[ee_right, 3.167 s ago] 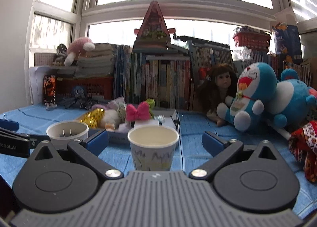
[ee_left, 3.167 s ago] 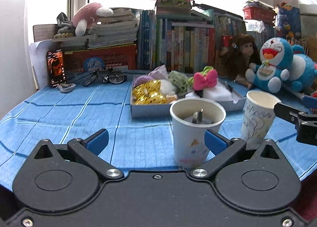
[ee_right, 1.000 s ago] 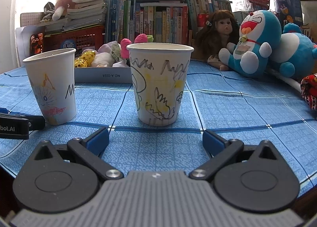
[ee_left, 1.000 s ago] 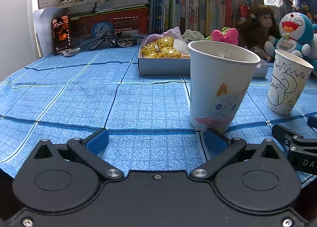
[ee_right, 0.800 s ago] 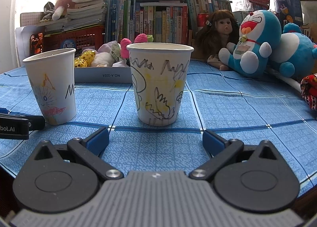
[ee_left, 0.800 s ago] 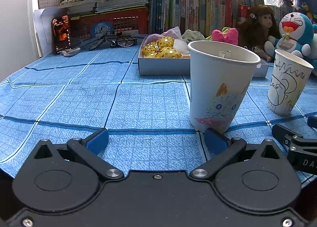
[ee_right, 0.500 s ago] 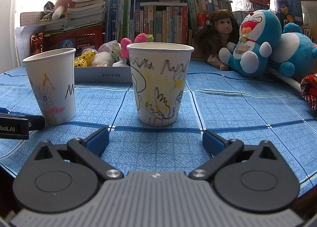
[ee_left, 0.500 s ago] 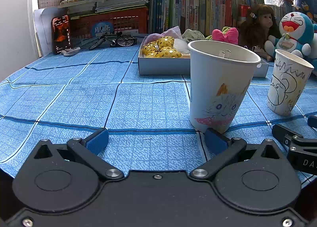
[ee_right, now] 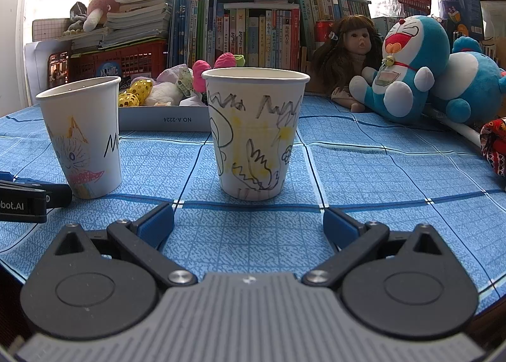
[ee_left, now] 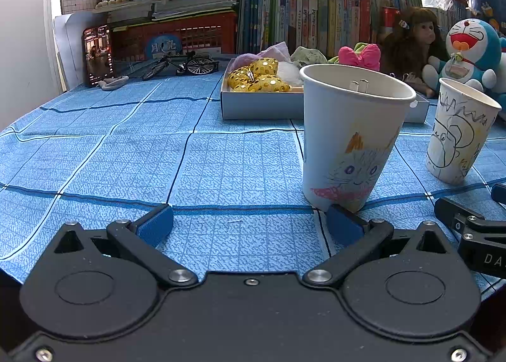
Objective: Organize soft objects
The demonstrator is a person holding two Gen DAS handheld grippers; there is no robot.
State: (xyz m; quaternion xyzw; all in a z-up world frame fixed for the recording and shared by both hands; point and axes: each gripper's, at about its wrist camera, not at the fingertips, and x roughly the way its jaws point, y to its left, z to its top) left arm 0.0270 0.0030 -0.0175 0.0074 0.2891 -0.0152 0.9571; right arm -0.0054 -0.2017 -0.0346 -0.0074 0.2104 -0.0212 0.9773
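**Two spread grippers low over a blue cloth, each facing a paper cup**

Left wrist view: the left gripper [ee_left: 249,224] sits low over the blue tablecloth [ee_left: 126,156], fingers spread wide with only cloth between them. The cat-drawing cup [ee_left: 351,140] stands upright just ahead of the right fingertip [ee_left: 343,222]; whether the two touch cannot be told. Metal clips show inside its rim. Beyond the fingers, slightly right of centre, lies the shallow grey box [ee_left: 262,105] holding the soft objects: gold sequinned bows [ee_left: 259,77], a white fluffy piece [ee_left: 289,71] and a pink bow [ee_left: 359,56]. Part of the right gripper enters at the far right edge.

Right wrist view: the right gripper [ee_right: 248,224] is likewise spread and holds nothing. The scribble-drawing cup [ee_right: 256,134] stands upright ahead of the gap between the fingers, apart from both. The cat-drawing cup [ee_right: 83,137] stands left of the left fingertip [ee_right: 156,222], near the tip of the left gripper at the frame edge. The grey box [ee_right: 164,121] lies behind both cups. Far right of the fingers sit a doll [ee_right: 351,58] and a blue plush cat [ee_right: 408,67], in front of a row of books [ee_right: 246,36].
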